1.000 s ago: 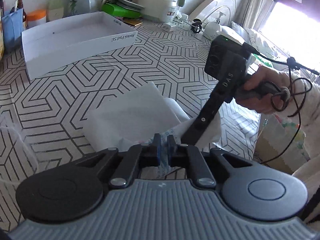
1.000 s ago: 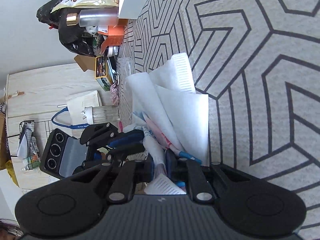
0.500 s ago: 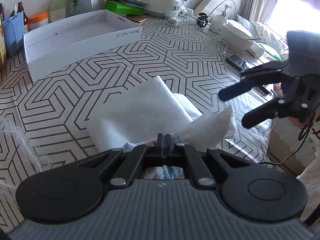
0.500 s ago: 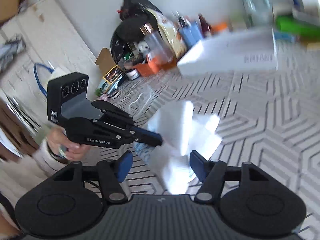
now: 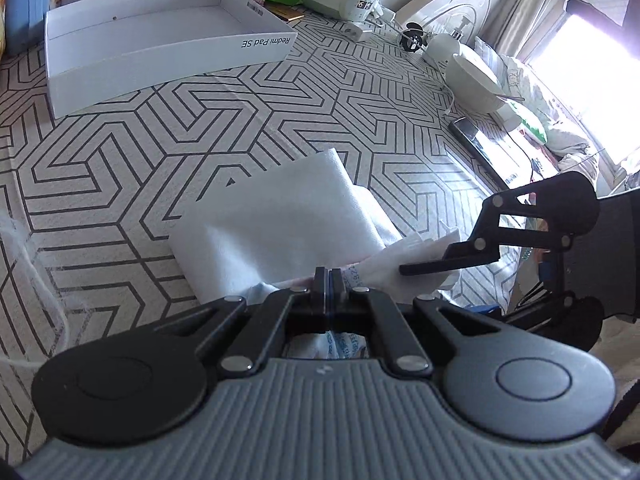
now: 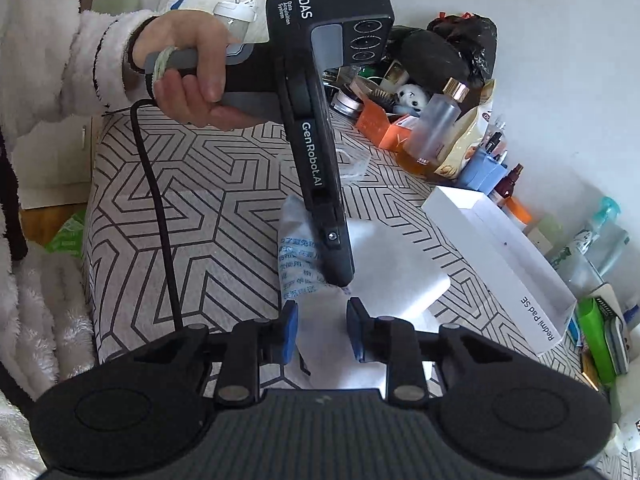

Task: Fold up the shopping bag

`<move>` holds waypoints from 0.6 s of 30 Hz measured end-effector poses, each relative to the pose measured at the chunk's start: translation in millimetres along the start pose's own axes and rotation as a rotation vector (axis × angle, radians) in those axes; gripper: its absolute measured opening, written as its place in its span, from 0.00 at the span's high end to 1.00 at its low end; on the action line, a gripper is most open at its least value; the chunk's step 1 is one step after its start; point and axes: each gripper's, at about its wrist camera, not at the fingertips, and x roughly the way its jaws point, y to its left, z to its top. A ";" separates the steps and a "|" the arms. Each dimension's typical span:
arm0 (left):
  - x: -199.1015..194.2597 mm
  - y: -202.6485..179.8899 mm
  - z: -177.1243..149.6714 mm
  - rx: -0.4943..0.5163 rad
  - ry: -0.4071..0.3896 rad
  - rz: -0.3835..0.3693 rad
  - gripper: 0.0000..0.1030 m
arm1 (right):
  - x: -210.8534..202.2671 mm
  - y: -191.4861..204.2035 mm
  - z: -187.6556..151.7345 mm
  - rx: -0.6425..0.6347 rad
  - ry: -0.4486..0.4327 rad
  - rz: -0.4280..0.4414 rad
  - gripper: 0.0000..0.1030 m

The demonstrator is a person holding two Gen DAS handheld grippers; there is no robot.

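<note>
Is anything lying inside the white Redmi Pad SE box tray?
No, the white box tray shows only its bare white floor, apart from a tiny dark speck, in the left wrist view.

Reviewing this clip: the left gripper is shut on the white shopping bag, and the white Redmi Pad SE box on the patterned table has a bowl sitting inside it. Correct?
Not quite. The left gripper is shut on the shopping bag, but the Redmi Pad SE box on the table is empty in the left wrist view; the bowl sits apart near the window.

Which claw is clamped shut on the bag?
The left claw: its pads are pressed together on the bag. The right claw has a gap between its pads, closing around a white flap.
</note>
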 end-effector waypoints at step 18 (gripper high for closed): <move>-33.7 -48.1 -13.9 0.302 -0.021 0.042 0.82 | 23.6 -60.4 -16.8 0.311 0.039 0.241 0.67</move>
